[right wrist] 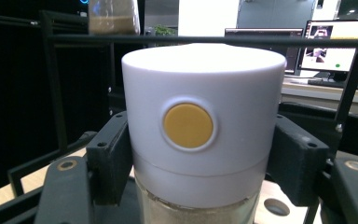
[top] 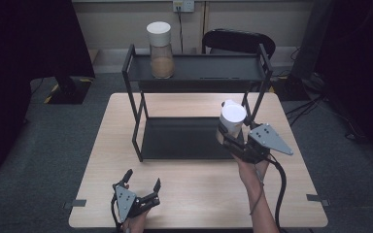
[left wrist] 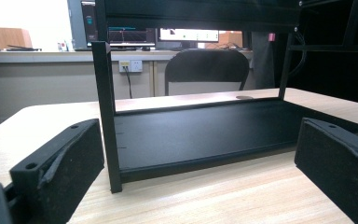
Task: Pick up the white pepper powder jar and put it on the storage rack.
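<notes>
White lid, glass body: my right gripper (top: 230, 137) squeezes one jar (top: 232, 120) just under its lid, up in the air by the right end of the black shelf rack (top: 199, 68). My left gripper (top: 141, 187) rests spread wide, holding nothing, near the table (top: 194, 199) edge. I think the jar could bump the rack's post and slip. Two jars: mine, and another jar (top: 161, 49) on the top shelf.
</notes>
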A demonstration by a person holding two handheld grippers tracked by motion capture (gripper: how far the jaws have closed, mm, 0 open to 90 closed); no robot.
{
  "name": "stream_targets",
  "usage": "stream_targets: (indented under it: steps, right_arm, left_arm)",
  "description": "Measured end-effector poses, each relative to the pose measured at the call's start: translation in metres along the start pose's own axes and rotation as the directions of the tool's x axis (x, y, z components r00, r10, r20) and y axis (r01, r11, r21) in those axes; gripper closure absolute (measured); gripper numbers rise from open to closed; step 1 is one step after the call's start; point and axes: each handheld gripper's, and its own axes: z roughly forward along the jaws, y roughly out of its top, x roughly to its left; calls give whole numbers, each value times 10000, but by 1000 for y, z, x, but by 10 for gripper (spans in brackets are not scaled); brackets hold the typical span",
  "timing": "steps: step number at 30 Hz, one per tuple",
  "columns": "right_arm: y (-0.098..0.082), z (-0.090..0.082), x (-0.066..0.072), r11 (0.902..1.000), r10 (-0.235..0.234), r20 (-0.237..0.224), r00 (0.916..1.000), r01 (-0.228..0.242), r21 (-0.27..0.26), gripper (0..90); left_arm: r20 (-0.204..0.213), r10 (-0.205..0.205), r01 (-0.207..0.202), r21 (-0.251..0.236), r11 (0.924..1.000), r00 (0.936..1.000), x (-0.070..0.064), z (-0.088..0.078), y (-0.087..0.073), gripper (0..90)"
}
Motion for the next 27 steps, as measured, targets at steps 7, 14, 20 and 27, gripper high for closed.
stream_targets:
  steps: [7,14,20,27]
  right_arm:
    - [15,12,2,9998,-15,32,10000,16,-221,303]
    - [33,27,-1,9985,-6,-77,10000,2,-548,303]
    - [52,36,1,9969,76,68,9999,-71,-784,303]
    - [78,48,6,9962,-34,137,9999,46,-871,304]
  left_arm:
    - [-2,0,0,4,10000,10000,0,0,0,6]
    - [0,-1,1,5,10000,10000,0,0,0,6]
    - [-3,-3,3,-3,10000,10000,0,0,0,6]
    - [-24,1,-1,4,10000,10000,0,0,0,12]
